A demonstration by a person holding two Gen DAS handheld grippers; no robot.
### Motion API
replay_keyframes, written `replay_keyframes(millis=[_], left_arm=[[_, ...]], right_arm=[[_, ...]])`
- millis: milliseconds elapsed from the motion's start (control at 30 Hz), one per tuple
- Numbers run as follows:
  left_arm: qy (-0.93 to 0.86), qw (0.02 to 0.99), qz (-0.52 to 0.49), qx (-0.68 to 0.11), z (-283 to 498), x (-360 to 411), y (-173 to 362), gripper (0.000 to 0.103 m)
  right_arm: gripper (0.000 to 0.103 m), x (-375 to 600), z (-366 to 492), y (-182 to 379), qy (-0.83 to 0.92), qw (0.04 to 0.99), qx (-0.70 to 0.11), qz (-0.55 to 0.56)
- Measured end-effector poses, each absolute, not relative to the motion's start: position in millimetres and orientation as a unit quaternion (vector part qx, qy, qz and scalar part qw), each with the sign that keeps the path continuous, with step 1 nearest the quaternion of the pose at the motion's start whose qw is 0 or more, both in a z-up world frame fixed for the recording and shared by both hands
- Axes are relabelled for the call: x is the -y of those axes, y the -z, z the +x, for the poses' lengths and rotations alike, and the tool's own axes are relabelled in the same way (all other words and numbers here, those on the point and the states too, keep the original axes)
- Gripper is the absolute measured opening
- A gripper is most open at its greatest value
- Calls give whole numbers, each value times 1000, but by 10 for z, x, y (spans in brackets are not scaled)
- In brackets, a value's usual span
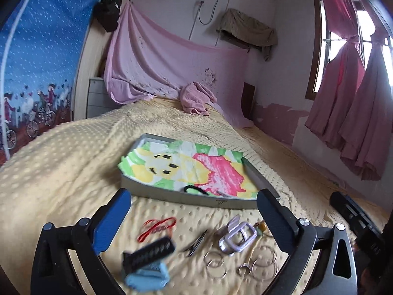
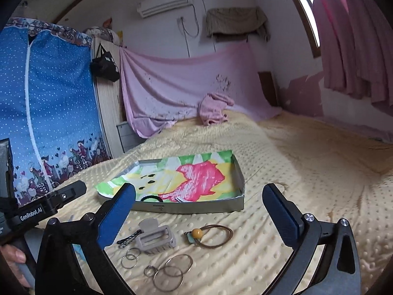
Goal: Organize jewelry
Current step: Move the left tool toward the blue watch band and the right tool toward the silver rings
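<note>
A grey tray [image 1: 176, 196] [image 2: 196, 207] lined with a cartoon cloth lies on the yellow blanket, with a black hair tie [image 1: 195, 189] [image 2: 149, 198] in its near edge. In front of it lie a red hair tie [image 1: 157, 228], a black comb clip [image 1: 148, 253], a blue scrunchie [image 1: 147, 279], a thin clip [image 1: 196, 243], a lilac claw clip [image 1: 237, 237] [image 2: 156, 238], silver hoop rings [image 1: 260, 261] [image 2: 169, 272] and a brown hair tie with a yellow bead [image 2: 211, 236]. My left gripper [image 1: 194, 221] and right gripper [image 2: 199, 216] hover open and empty above these items.
The bed runs back to a pink towel [image 1: 196, 98] [image 2: 213, 108] and a pink sheet on the wall. A blue fabric wardrobe [image 2: 49, 98] stands left. Pink curtains [image 1: 356, 110] hang right. The left gripper's body [image 2: 36, 209] shows at left in the right wrist view.
</note>
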State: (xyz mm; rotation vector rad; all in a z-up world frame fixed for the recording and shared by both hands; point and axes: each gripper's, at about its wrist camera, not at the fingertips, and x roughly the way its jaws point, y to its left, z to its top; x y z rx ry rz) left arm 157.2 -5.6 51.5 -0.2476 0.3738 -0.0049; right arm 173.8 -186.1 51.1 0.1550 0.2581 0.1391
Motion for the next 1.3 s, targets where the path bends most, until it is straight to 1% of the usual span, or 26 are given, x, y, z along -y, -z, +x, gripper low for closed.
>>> replay_keyframes(millis=[167, 300, 700, 900, 1300], left_arm=[[-10, 979, -108, -171, 1218, 15, -488, 103], [-12, 979, -105, -172, 968, -42, -450, 103], [-26, 978, -91, -186, 478, -177, -213, 103], [-33, 974, -107, -195, 315, -263, -77, 103], [-43, 976, -86, -198, 319, -206, -60, 103]], right_arm=[[101, 1807, 1350, -552, -73, 988, -119, 69], [101, 1744, 1125, -518, -82, 986, -127, 65], [101, 1556, 740, -257, -85, 983, -158, 43], [102, 1501, 620, -148, -82, 983, -163, 28], [101, 1442, 686, -86, -80, 980, -180, 11]])
